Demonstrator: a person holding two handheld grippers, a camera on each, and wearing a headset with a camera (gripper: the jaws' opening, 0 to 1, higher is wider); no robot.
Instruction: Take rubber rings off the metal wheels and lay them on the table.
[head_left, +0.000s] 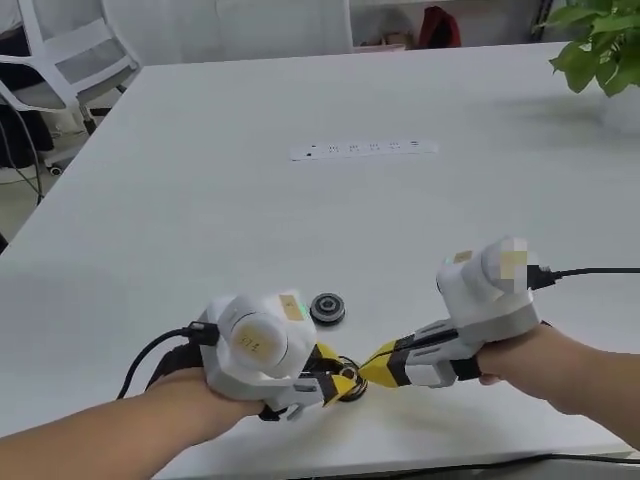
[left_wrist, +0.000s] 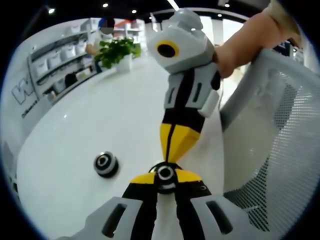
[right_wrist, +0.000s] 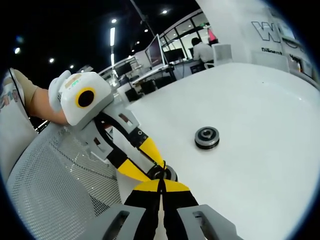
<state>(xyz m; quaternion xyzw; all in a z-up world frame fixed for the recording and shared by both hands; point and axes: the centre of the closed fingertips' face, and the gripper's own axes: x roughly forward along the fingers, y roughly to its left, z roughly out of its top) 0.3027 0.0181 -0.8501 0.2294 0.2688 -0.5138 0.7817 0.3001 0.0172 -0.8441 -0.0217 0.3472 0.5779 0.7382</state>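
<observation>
Where the two hand-held grippers meet at the near edge of the white table (head_left: 200, 200), the left gripper (head_left: 338, 384) pinches a metal wheel (left_wrist: 165, 173) between its yellow-tipped jaws. Far left, beyond the table's corner, stands a white office chair (head_left: 70, 50). Just beyond the clamped wheel, a second wheel (head_left: 327, 308) lies flat on the tabletop by itself, apart from both grippers, with a dark ring around its metal hub. From the right, the right gripper (right_wrist: 161, 184) comes in with its jaws pressed together, their tip touching the rim of the clamped wheel. Whether any rubber is caught between them cannot be told. Mid-table, a white power strip (head_left: 365, 150) lies well apart from the work. At the far right corner, a potted plant (head_left: 600, 45) overhangs the table.
</observation>
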